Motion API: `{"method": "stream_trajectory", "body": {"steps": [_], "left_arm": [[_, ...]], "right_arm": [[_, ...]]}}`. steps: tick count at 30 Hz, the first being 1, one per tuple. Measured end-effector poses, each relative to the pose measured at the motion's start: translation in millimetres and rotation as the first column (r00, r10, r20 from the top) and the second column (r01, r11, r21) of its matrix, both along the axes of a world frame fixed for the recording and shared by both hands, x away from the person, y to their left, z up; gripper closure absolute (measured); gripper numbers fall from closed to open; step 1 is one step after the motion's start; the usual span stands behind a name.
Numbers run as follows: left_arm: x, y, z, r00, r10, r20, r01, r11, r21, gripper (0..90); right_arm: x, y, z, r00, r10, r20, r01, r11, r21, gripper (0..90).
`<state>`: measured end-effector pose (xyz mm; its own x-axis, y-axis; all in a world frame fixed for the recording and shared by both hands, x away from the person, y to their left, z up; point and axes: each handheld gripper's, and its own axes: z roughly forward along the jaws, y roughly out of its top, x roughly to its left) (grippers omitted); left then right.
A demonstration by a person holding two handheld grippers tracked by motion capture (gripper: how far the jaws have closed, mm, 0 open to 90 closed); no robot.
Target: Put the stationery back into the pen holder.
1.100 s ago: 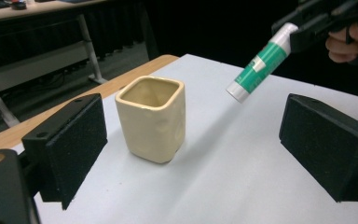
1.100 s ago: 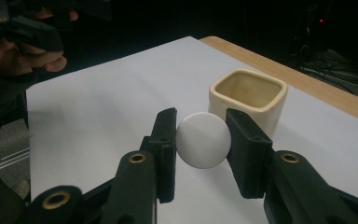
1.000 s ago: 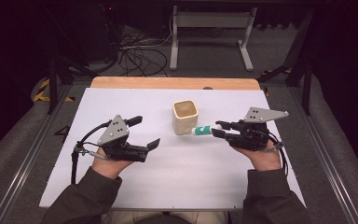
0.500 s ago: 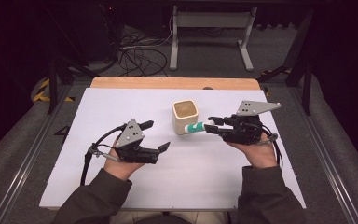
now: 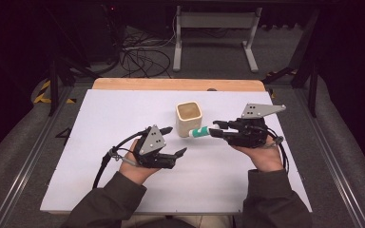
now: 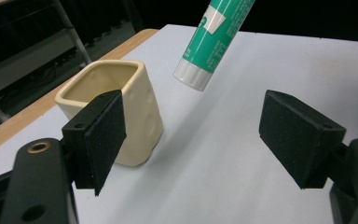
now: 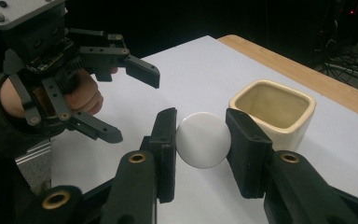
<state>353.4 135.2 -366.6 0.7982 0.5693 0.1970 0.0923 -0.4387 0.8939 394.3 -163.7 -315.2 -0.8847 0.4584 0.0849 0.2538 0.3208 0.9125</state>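
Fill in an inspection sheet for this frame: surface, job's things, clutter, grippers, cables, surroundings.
Surface: white sheet over a wooden table.
Job's things: green-and-white glue stick lying level in the right gripper; cream square cup upright beside it.
Clutter: nothing seen.
Grippers: right gripper shut on the glue stick; left gripper open, jaws just been closing, nothing between them.
Cables: black lead trailing from left gripper; loose tangle on the floor.
Surroundings: dark room, metal stand behind the table.
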Motion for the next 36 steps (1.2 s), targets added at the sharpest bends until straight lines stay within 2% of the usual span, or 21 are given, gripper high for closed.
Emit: {"method": "stream_trajectory", "body": {"steps": [9,12,15,24,36], "left_arm": [[5.3,-18.3,-1.0,0.9989,0.004,0.047,-0.008,0.9963,0.086,26.4],[6.4,-24.5,-2.4,0.9973,0.005,0.074,-0.014,0.9909,0.134,27.7],[7.7,-29.8,-3.5,0.9965,0.002,0.083,-0.015,0.9875,0.157,28.8],[10.8,-46.0,-3.3,0.9923,-0.013,0.123,-0.013,0.9780,0.208,34.5],[12.5,-56.6,0.9,0.9893,-0.019,0.145,-0.015,0.9732,0.229,43.5]], "right_arm": [[0.0,1.3,-1.0,0.9999,0.005,-0.014,-0.005,1.000,0.004,65.8],[-0.7,1.7,-0.8,0.9999,0.008,-0.015,-0.008,1.000,0.004,65.8],[-1.3,3.1,-0.9,0.9998,0.013,-0.017,-0.013,1.000,0.004,65.7],[-1.2,7.4,-2.8,0.9996,0.020,-0.021,-0.021,1.000,-0.014,65.7],[-1.0,9.4,-4.1,0.9994,0.023,-0.025,-0.023,0.999,-0.029,65.7]]}}
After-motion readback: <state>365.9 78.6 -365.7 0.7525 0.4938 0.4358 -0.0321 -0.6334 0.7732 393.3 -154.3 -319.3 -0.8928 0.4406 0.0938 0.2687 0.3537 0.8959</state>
